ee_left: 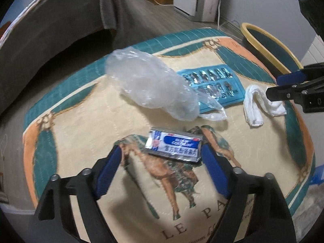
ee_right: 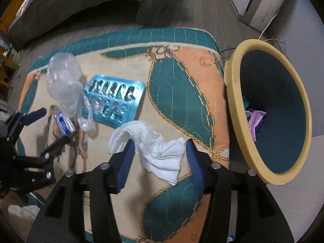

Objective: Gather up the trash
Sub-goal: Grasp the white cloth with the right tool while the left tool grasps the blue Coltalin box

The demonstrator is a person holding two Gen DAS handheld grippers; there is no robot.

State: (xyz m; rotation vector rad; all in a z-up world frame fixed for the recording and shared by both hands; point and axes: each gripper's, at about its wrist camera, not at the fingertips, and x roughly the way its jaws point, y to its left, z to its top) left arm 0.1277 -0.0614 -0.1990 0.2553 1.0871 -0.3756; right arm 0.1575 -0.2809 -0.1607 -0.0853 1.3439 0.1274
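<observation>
A silver and blue foil packet (ee_left: 174, 146) lies on the patterned mat (ee_left: 81, 105). My left gripper (ee_left: 162, 154) is open, its blue pads either side of the packet. A crumpled white tissue (ee_right: 156, 147) lies on the mat; my right gripper (ee_right: 160, 149) is open around it. A clear plastic bag (ee_left: 149, 81) and a blue blister pack (ee_left: 214, 85) lie further back. The yellow-rimmed bin (ee_right: 269, 109) stands at the mat's right edge with trash inside. In the right wrist view the left gripper (ee_right: 54, 123) and the packet (ee_right: 64, 123) show at left.
A grey sofa (ee_left: 50, 36) with a draped blanket stands behind the mat. A white appliance (ee_right: 259, 0) and its cable lie at the back right on the wooden floor.
</observation>
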